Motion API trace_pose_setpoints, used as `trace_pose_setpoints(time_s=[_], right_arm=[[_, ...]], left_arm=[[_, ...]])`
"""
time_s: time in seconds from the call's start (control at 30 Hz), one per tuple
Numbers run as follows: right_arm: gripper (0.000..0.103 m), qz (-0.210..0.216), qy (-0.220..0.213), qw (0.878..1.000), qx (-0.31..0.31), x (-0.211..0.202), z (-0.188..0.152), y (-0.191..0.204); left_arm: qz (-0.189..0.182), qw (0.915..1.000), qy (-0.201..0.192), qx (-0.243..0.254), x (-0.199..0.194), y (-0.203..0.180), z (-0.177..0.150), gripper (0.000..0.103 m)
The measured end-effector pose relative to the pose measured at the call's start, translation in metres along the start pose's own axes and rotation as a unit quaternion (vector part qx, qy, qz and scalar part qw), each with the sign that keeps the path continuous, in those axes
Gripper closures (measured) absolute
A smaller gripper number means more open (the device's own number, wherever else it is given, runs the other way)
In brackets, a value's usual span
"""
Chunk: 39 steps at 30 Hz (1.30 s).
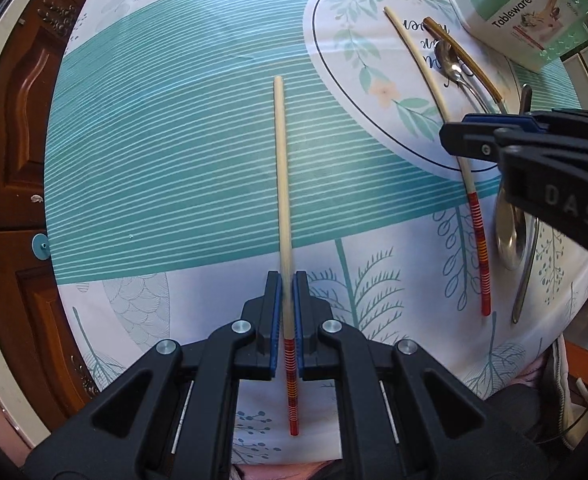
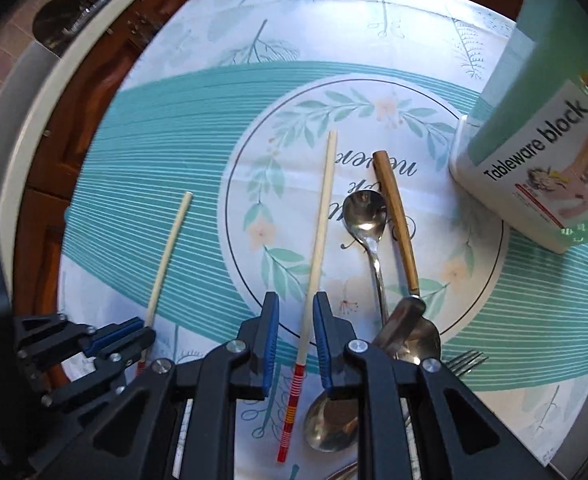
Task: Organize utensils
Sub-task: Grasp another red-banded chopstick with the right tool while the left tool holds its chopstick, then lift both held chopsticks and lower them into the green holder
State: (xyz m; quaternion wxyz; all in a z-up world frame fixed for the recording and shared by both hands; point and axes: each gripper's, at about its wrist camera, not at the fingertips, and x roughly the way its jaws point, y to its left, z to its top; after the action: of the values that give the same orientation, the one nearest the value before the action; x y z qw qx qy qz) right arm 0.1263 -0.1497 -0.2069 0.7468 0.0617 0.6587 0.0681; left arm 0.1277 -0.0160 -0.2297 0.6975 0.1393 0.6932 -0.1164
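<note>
Left wrist view: left gripper points down, clamping chopstick.

Both of your cams ride right on the tongs and stare almost straight down at the tabletop from close up, fisheye bending the edges. Your left one sits over the left part of the cloth, its own chopstick running up the middle, with the right tongs poking in from the right edge. Your right one hangs over the printed circle, and both views share the second chopstick, the spoons and the mint tableware block.
</note>
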Motion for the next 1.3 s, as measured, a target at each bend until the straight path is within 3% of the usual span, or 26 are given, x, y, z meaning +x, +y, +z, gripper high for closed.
trace_pose_setpoints(time_s=[0.3,0.37,0.47,0.6,0.63,0.7,0.83,1.03,1.3], right_arm=[[0.087,-0.064,0.026,0.998,-0.012,0.015,0.002,0.011],[0.094,-0.075,0.025,0.997,-0.017,0.015,0.001,0.013],[0.097,-0.088,0.021,0.996,-0.027,0.016,0.001,0.016],[0.097,-0.057,0.018,0.998,-0.018,0.012,0.0,0.012],[0.098,-0.025,0.015,1.0,-0.007,0.01,-0.002,0.008],[0.097,0.0,0.009,1.0,0.007,0.006,-0.005,0.003],[0.098,0.05,-0.044,0.998,0.011,-0.015,-0.018,-0.004],[0.098,0.108,-0.144,0.984,0.009,-0.056,-0.045,-0.016],[0.098,0.113,-0.291,0.95,0.01,-0.118,-0.059,-0.035]], left_arm=[[-0.01,0.9999,0.006,0.001,-0.001,0.012,-0.003,0.099],[-0.008,0.9999,0.007,0.002,0.002,0.012,-0.001,0.099],[-0.007,1.0,0.006,0.001,0.003,0.01,0.0,0.099],[-0.011,0.9995,-0.014,-0.027,0.0,0.017,-0.002,0.099],[-0.013,0.999,-0.025,-0.034,-0.002,0.02,-0.002,0.099],[-0.012,0.9978,-0.047,-0.044,-0.008,0.024,-0.005,0.099],[-0.02,0.9919,-0.112,-0.057,-0.031,0.024,-0.015,0.099],[-0.029,0.9731,-0.222,-0.053,-0.078,0.012,-0.03,0.099],[-0.052,0.9281,-0.367,-0.032,-0.18,-0.031,-0.027,0.099]])
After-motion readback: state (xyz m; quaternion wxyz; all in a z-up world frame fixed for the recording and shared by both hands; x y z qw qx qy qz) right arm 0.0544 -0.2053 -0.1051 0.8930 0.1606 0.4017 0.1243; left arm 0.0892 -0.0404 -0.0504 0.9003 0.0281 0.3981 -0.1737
